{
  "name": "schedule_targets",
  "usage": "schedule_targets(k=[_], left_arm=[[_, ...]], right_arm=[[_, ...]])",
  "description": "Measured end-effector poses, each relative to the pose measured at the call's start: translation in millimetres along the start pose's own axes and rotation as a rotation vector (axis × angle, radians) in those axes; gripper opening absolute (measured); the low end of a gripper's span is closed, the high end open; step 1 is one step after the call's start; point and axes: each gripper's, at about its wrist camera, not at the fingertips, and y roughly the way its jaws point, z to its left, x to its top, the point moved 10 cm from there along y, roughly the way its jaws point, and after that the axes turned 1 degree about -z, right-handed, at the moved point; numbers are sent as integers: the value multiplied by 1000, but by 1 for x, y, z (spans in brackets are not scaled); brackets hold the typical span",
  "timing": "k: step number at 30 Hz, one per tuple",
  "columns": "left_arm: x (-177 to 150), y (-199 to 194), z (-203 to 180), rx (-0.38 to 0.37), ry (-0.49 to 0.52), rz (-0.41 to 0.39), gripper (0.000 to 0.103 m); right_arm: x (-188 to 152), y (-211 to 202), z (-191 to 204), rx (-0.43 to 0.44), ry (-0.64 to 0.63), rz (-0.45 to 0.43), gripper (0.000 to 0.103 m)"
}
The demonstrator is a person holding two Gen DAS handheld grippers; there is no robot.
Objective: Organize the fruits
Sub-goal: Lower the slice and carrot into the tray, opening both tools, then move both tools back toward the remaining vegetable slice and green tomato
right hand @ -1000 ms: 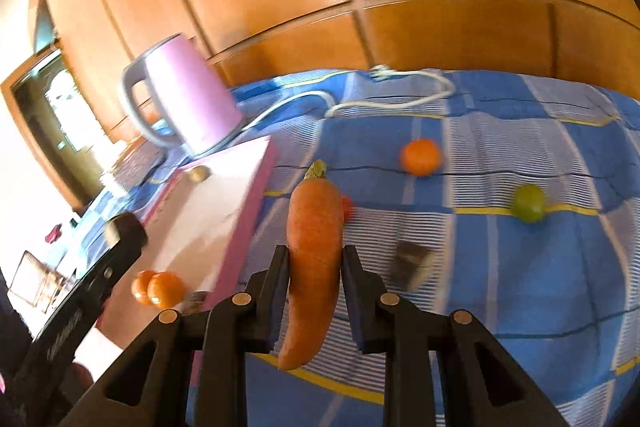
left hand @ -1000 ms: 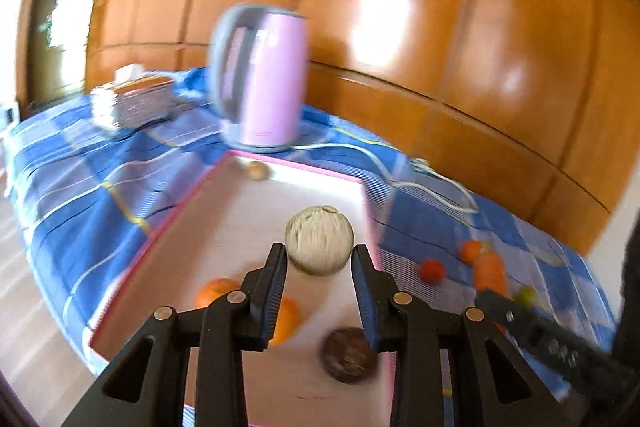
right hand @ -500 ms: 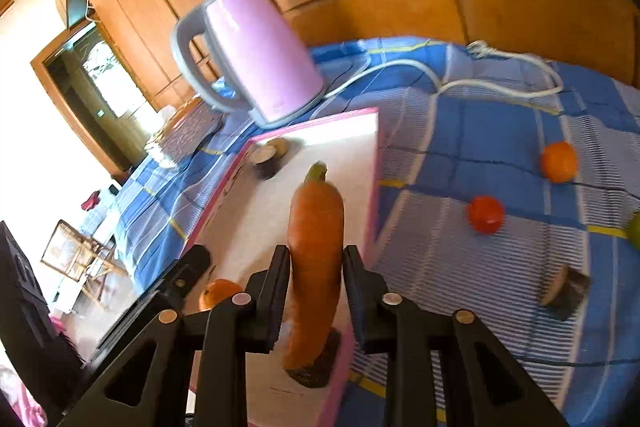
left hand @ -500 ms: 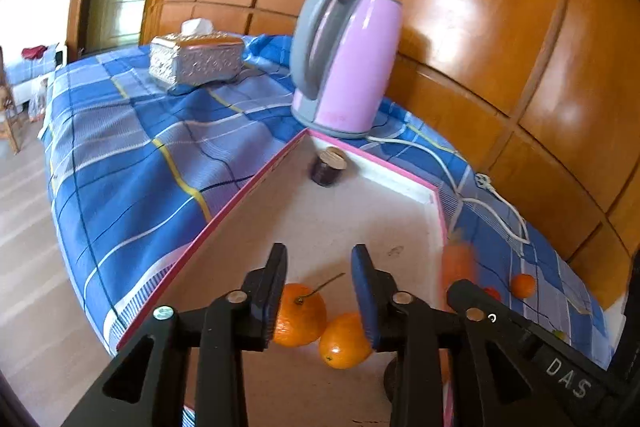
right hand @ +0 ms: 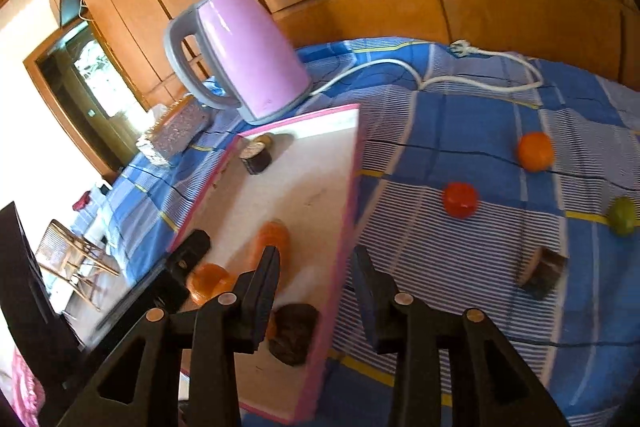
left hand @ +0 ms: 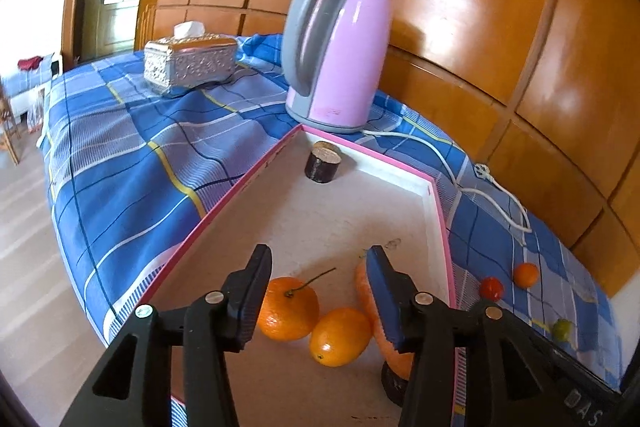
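A blue checked bed (left hand: 120, 163) carries a pink-rimmed tray (left hand: 438, 211) with a pink kettle (left hand: 340, 51) at its far corner. In the tray, a carrot (right hand: 272, 239) lies near the right edge beside two oranges (left hand: 288, 307) at the near end. The left gripper (left hand: 318, 291) and right gripper (right hand: 316, 291) both hang with fingers spread, holding nothing. An orange fruit (right hand: 535, 151), a red one (right hand: 460, 199) and a green one (right hand: 622, 215) sit on the bed, right of the tray.

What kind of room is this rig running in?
Probably a home room, perhaps a dining or living area: a table under a blue plaid cloth, a pink electric kettle, a silver tissue box, and glossy wood wall panelling behind.
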Motion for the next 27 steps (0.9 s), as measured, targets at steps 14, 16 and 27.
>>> schedule_targets(k=[14, 16, 27], left_arm=[[-6, -6, -27, -33, 128, -16, 53], [-8, -6, -31, -40, 143, -15, 53], [-19, -10, -58, -101, 251, -5, 53]], right_arm=[[-12, -41, -73, -158, 41, -44, 37], [-10, -48, -84, -185, 55, -67, 37], [-14, -72, -155, -323, 266, -133, 37]])
